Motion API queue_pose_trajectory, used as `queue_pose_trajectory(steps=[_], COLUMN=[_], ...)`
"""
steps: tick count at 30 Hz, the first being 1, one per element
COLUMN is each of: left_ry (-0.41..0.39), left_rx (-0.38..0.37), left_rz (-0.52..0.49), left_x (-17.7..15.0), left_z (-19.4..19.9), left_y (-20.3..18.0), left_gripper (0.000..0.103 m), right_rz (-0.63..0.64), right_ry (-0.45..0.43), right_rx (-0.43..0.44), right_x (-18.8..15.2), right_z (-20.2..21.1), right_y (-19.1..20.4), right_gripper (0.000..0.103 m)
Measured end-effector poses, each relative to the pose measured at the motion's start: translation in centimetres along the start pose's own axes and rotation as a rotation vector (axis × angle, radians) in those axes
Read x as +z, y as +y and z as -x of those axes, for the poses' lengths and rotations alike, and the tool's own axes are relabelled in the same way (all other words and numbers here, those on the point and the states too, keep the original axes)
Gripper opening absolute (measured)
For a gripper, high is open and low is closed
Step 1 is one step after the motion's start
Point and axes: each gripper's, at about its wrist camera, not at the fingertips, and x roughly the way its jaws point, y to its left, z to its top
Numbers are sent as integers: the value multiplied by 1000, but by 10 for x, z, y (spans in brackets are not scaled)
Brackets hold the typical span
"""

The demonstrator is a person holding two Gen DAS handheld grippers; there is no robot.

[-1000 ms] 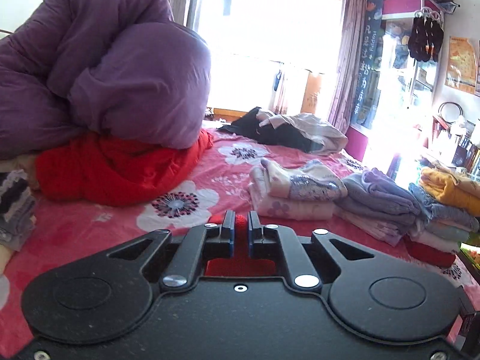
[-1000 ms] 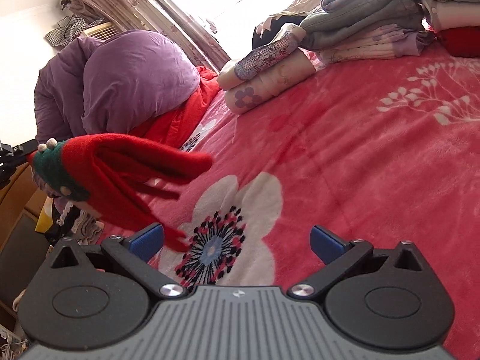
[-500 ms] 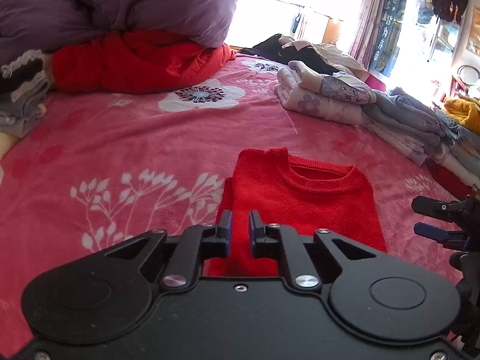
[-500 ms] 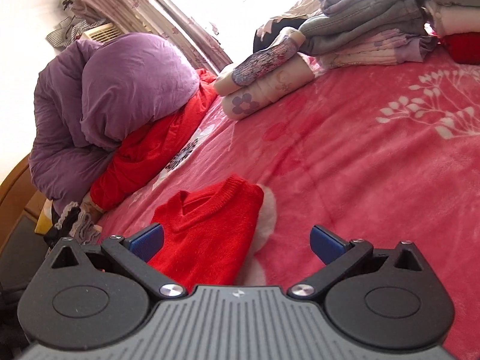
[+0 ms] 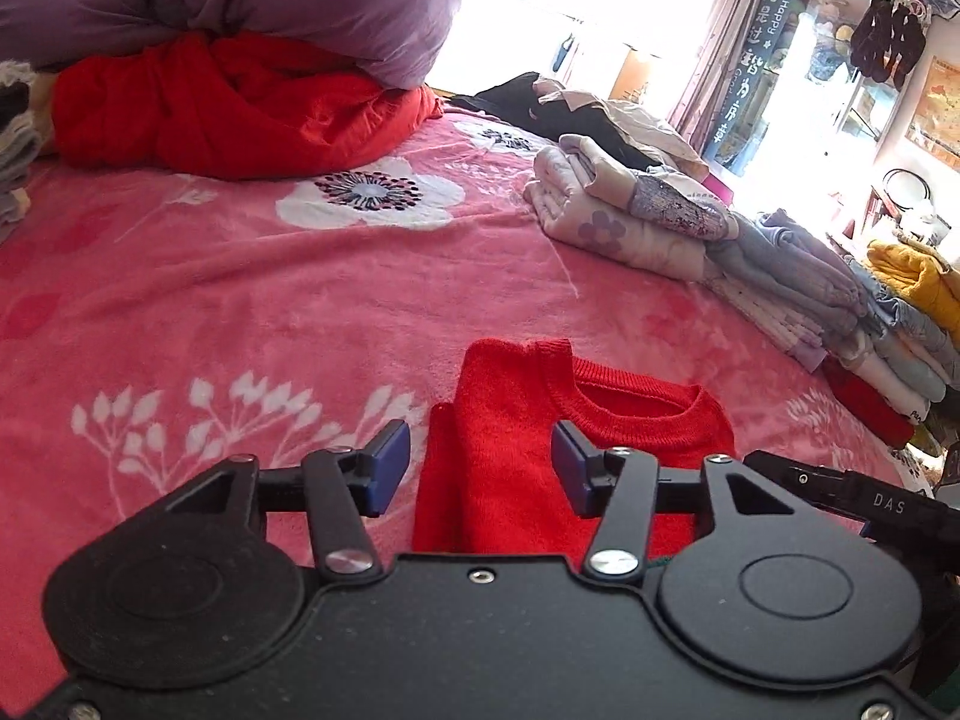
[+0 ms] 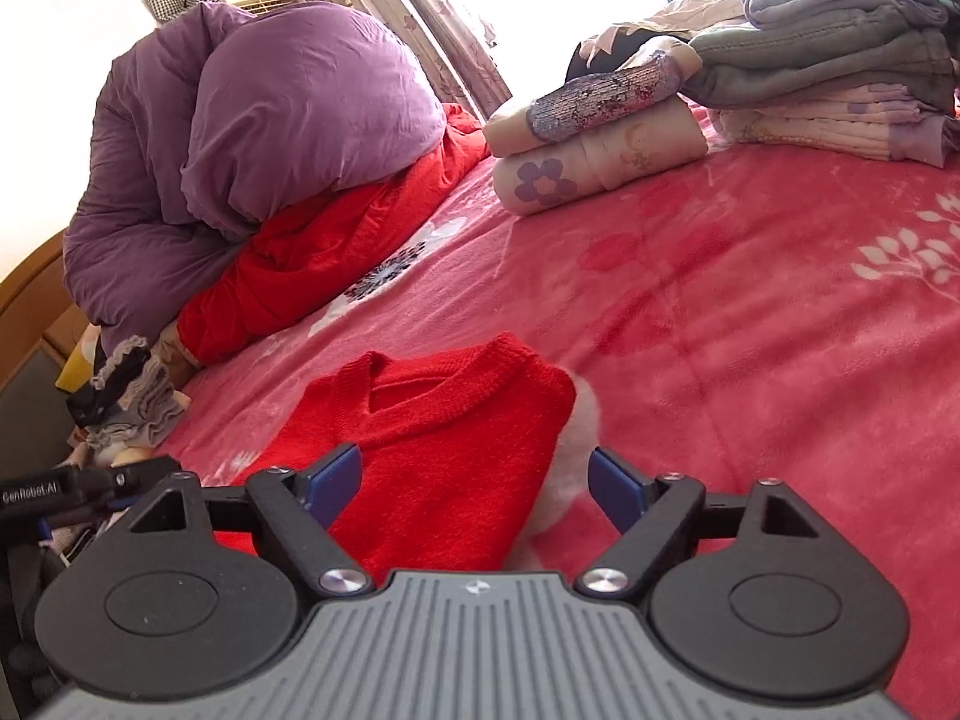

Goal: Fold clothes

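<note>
A folded red knit sweater [image 5: 540, 450] lies flat on the pink flowered blanket [image 5: 300, 312], neckline facing away. My left gripper [image 5: 480, 468] is open, its blue-padded fingers straddling the sweater's left part just above it, holding nothing. In the right wrist view the same sweater [image 6: 444, 438] lies between the fingers of my right gripper [image 6: 474, 480], which is open and empty. The sweater's near end is hidden behind both gripper bodies.
Stacks of folded clothes [image 5: 780, 276] line the right side of the bed; they also show in the right wrist view [image 6: 720, 102]. A purple duvet [image 6: 258, 138] on a red garment [image 5: 228, 102] fills the far left. Dark unfolded clothes [image 5: 540, 108] lie at the back.
The left gripper carried the red sweater down onto the blanket, then opened and let it go. The right gripper stayed open and came up to the laid sweater.
</note>
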Motion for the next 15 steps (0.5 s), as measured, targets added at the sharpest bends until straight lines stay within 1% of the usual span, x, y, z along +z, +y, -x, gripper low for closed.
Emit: queue_pose_trajectory(steps=[3, 6, 11, 13, 15], left_ry=[39, 80, 112, 116, 118], left_rx=[-14, -23, -62, -80, -96], left_rz=[-27, -61, -98, -111, -122], left_x=[9, 17, 26, 30, 32], left_z=[-21, -42, -64, -71, -78], left_y=[4, 6, 12, 11, 9], left_gripper=[55, 56, 56, 56, 56], right_rz=[5, 16, 41, 50, 53], right_ry=[-11, -8, 19, 21, 20], right_rx=[0, 11, 43, 41, 37], right_x=[6, 9, 12, 12, 12], right_z=[-5, -10, -20, -24, -26], right_y=[-5, -8, -8, -7, -7], right_gripper=[82, 82, 82, 80, 69])
